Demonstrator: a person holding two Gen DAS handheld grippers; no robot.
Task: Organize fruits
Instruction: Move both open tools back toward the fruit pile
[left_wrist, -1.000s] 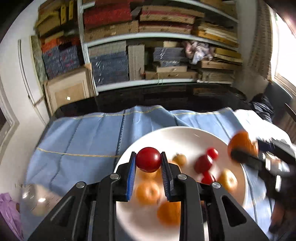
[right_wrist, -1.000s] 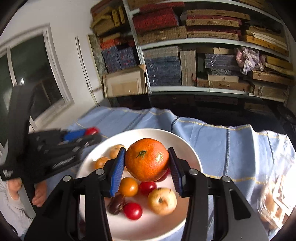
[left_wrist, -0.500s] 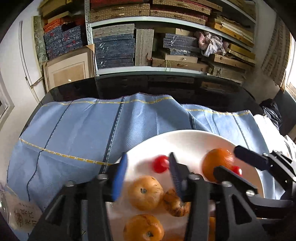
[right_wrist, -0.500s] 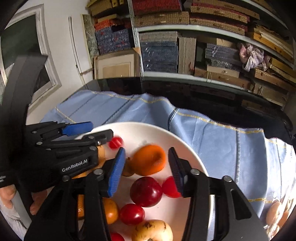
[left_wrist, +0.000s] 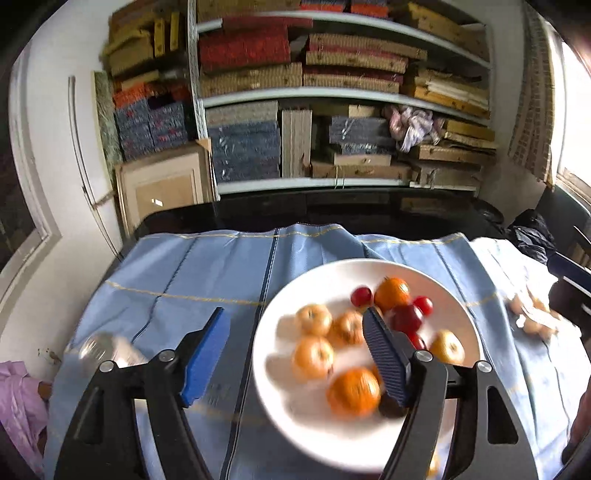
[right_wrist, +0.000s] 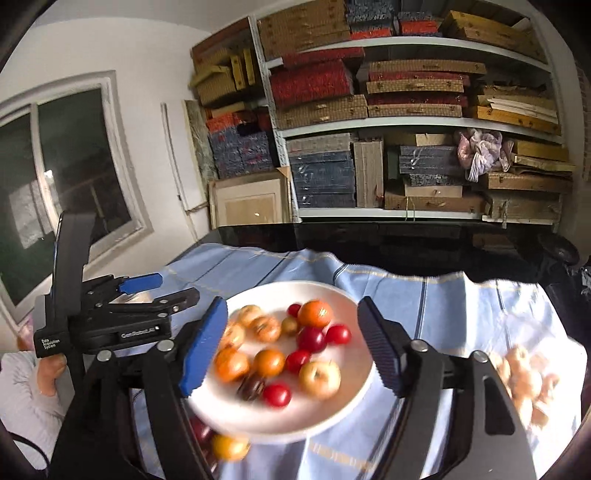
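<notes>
Two grippers, both spread wide and holding nothing, hung above the white plate (right_wrist: 343, 413) of fruit.

We held the left gripper (left_wrist: 295, 345) over the plate's left edge and the right gripper (right_wrist: 290, 343) over its middle; oranges (right_wrist: 314, 313), red tomatoes (right_wrist: 276, 394) and a yellow apple (right_wrist: 320, 377) lay on the plate, on the blue cloth (left_wrist: 207, 273).

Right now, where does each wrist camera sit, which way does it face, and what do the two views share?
Left wrist: on the left gripper, above the table, facing the shelves; its open fingers show.
Right wrist: on the right gripper, facing the same way; its open fingers, the left gripper and a hand show.
Shared: white plate of fruit, blue cloth.
</notes>
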